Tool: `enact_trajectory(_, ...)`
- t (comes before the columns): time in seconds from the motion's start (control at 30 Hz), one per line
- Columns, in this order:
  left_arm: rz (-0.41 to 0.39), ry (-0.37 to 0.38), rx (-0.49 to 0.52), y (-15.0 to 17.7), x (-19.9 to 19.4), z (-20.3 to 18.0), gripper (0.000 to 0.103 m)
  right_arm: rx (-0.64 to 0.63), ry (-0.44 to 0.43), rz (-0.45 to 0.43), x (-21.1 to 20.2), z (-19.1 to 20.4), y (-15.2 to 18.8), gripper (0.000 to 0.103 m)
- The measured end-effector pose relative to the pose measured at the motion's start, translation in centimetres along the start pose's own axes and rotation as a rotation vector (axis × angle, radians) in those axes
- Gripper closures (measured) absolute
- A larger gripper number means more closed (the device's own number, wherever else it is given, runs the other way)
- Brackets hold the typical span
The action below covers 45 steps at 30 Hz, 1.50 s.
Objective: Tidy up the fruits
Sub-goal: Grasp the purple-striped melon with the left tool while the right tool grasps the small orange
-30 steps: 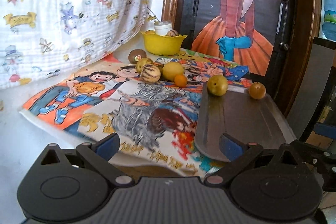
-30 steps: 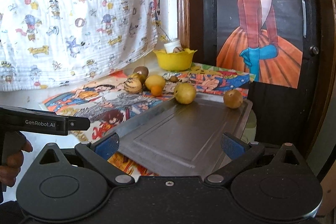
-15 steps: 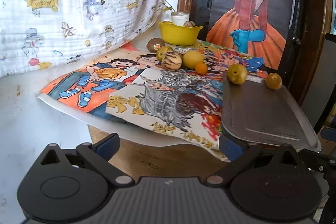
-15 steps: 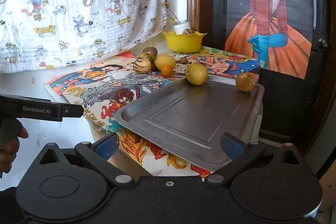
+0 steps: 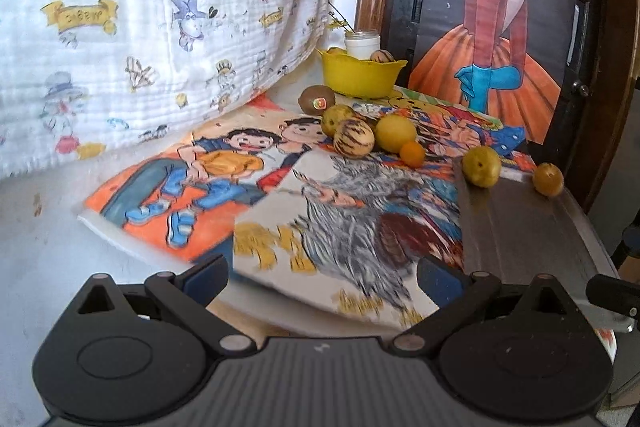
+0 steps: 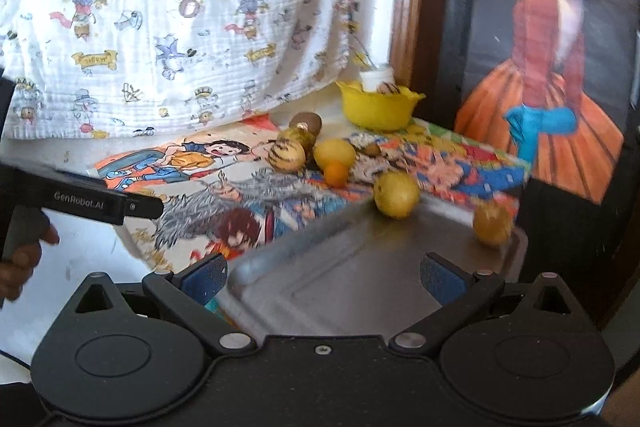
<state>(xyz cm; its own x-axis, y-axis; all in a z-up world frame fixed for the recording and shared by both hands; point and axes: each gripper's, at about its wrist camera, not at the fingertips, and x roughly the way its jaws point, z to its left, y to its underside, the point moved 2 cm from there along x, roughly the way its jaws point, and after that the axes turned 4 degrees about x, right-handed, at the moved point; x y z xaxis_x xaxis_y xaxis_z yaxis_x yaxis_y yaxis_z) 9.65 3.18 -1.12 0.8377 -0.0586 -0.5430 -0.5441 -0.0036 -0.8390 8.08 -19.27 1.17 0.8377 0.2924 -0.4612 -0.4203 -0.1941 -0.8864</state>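
A cluster of fruit lies on the cartoon mat: a kiwi (image 5: 317, 100), a striped melon (image 5: 353, 137), a yellow lemon (image 5: 396, 133) and a small orange (image 5: 412, 153). Two yellow-green fruits (image 5: 481, 166) (image 5: 548, 179) sit at the far end of the grey metal tray (image 5: 520, 227). The tray also shows in the right wrist view (image 6: 360, 267). My left gripper (image 5: 322, 277) is open and empty over the mat's near edge. My right gripper (image 6: 324, 277) is open and empty over the tray's near end.
A yellow bowl (image 5: 362, 77) holding fruit stands at the back with a white jar (image 5: 362, 41) behind it. A printed cloth (image 5: 160, 7) hangs on the left. A dark door with a painted poster (image 5: 500, 27) stands behind. The left gripper's body (image 6: 80, 199) shows at the left in the right wrist view.
Both grippers pulled back from the table half a second ago and have now moved forward again toward the fruit. Both stay open. No fruit has moved.
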Motion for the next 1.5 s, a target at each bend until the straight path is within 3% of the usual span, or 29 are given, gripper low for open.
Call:
enact_trajectory(0.3,-0.018,0.024,-0.005,-5.9,4.9,1.6,0.000,-0.201,-0.125,0.058,7.7,-0.7,-6.3,0.001)
enact_trajectory(0.4,-0.014,0.040,-0.005,-7.7,7.5,1.8,0.000,-0.262,-0.129,0.083,11.3,-0.8,-7.2,0.001)
enact_trajectory(0.63,0.020,0.066,-0.013,-9.9,14.1,1.7,0.001,-0.317,-0.101,0.142,18.3,-1.6,-7.7,0.016)
enact_trajectory(0.9,0.081,0.119,-0.065,-10.9,19.3,1.6,0.001,-0.374,-0.096,0.185,22.9,-1.9,-7.6,0.030)
enact_trajectory(1.13,0.106,0.174,-0.074,-11.6,21.7,1.3,0.012,-0.373,-0.101,0.219,25.0,-2.0,-7.6,0.049)
enact_trajectory(1.5,0.146,0.250,-0.053,-11.7,23.3,0.8,0.038,-0.324,-0.132,0.233,26.2,-2.4,-7.6,0.062)
